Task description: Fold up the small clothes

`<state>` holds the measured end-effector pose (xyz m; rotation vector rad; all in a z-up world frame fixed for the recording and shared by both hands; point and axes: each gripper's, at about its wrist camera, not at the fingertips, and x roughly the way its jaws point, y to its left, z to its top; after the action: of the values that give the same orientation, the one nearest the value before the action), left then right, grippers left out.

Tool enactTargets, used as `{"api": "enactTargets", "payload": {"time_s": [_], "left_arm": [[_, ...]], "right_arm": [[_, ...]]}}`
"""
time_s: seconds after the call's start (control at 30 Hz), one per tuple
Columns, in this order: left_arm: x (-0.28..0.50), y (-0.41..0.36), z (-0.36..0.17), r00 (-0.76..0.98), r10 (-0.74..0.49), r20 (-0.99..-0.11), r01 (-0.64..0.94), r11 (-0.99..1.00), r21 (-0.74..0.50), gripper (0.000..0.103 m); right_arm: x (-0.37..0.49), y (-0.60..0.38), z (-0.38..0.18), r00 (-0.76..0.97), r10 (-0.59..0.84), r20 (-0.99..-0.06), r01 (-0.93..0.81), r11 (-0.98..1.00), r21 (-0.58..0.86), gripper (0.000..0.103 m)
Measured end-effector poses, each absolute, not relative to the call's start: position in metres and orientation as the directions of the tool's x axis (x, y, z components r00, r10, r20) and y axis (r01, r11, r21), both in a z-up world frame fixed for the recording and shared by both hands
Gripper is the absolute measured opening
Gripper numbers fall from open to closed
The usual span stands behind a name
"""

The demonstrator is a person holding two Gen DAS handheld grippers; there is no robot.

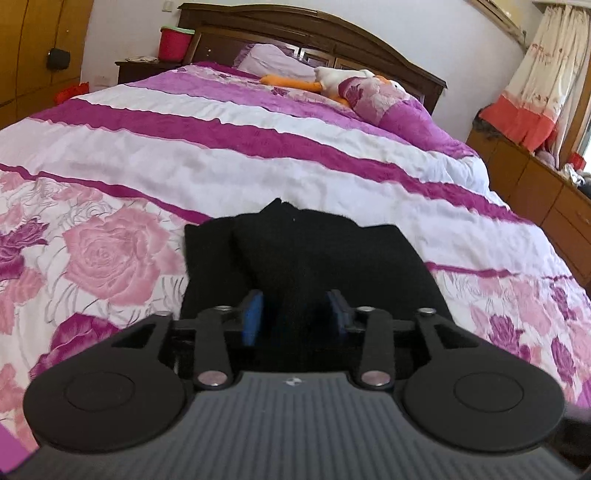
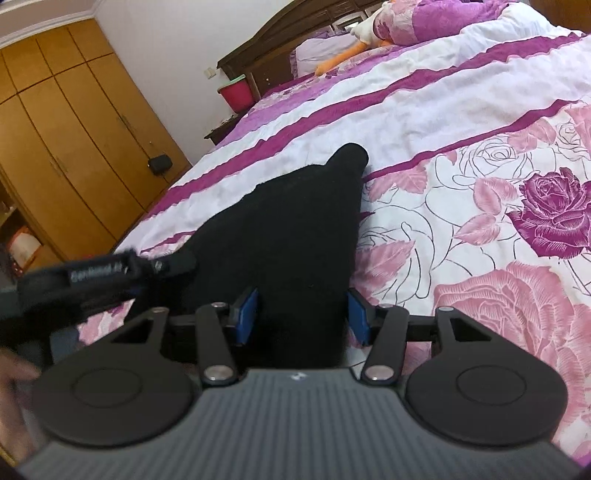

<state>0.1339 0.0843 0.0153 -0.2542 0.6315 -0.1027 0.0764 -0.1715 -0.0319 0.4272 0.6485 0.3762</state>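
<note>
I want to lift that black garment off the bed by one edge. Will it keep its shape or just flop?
The black garment will probably flop: it already lies in soft overlapping folds on the quilt. It looks light, thin knit, so one gripper should manage it. Its matte cloth seems unlikely to slip between the blue pads.

Both hand-held grippers [image 1: 295,314] [image 2: 303,314] part-open.

We are looking at a black garment [image 1: 295,251] of matt, fuzzy knit cloth lying on a soft, slightly crinkled quilt [image 1: 221,155] of printed fabric. The left gripper [image 1: 297,314] is showing matt black plastic arms, blue rubbery pads [image 1: 253,314] and shiny metal pivot pins. The headboard [image 1: 332,33] is gleaming, dark polished wood.
</note>
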Motion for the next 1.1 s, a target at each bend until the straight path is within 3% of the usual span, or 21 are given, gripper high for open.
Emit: {"api": "enactTargets", "payload": {"time_s": [0.2, 0.3, 0.33, 0.53, 0.67, 0.77, 0.9, 0.93, 1.1], "left_arm": [[0.154, 0.089, -0.015, 0.797, -0.22, -0.563, -0.012, 0.925, -0.379, 0.048], [0.151, 0.087, -0.017, 0.823, -0.209, -0.528, 0.004, 0.932, -0.362, 0.018], [0.149, 0.086, -0.015, 0.832, -0.2, -0.518, 0.01, 0.938, -0.346, 0.016], [0.136, 0.09, 0.005, 0.875, -0.11, -0.472, -0.011, 0.969, -0.245, 0.013], [0.138, 0.107, -0.003, 0.866, -0.066, -0.497, -0.055, 0.973, -0.225, 0.014], [0.14, 0.114, -0.017, 0.847, -0.071, -0.528, -0.066, 0.969, -0.237, 0.019], [0.141, 0.117, -0.02, 0.844, -0.01, -0.536, -0.116, 0.973, -0.202, 0.059], [0.141, 0.119, -0.02, 0.841, -0.002, -0.542, -0.122, 0.973, -0.193, 0.065], [0.151, 0.141, -0.027, 0.802, -0.139, -0.581, -0.08, 0.939, -0.335, 0.066]], "right_arm": [[0.077, -0.177, -0.032, 0.734, 0.476, -0.484, -0.202, 0.834, 0.514, 0.055], [0.076, -0.185, -0.03, 0.752, 0.475, -0.458, -0.191, 0.821, 0.537, 0.055], [0.077, -0.187, -0.029, 0.764, 0.464, -0.447, -0.184, 0.822, 0.539, 0.055], [0.091, -0.183, -0.035, 0.76, 0.48, -0.439, -0.166, 0.796, 0.583, 0.055], [0.093, -0.162, -0.035, 0.736, 0.524, -0.429, -0.213, 0.78, 0.588, 0.054], [0.097, -0.151, -0.039, 0.725, 0.512, -0.461, -0.222, 0.807, 0.547, 0.058], [0.101, -0.152, -0.05, 0.706, 0.533, -0.465, -0.212, 0.786, 0.58, 0.061], [0.101, -0.152, -0.05, 0.706, 0.537, -0.463, -0.215, 0.784, 0.582, 0.061], [0.108, -0.152, -0.049, 0.7, 0.552, -0.453, -0.234, 0.776, 0.585, 0.065]]}}
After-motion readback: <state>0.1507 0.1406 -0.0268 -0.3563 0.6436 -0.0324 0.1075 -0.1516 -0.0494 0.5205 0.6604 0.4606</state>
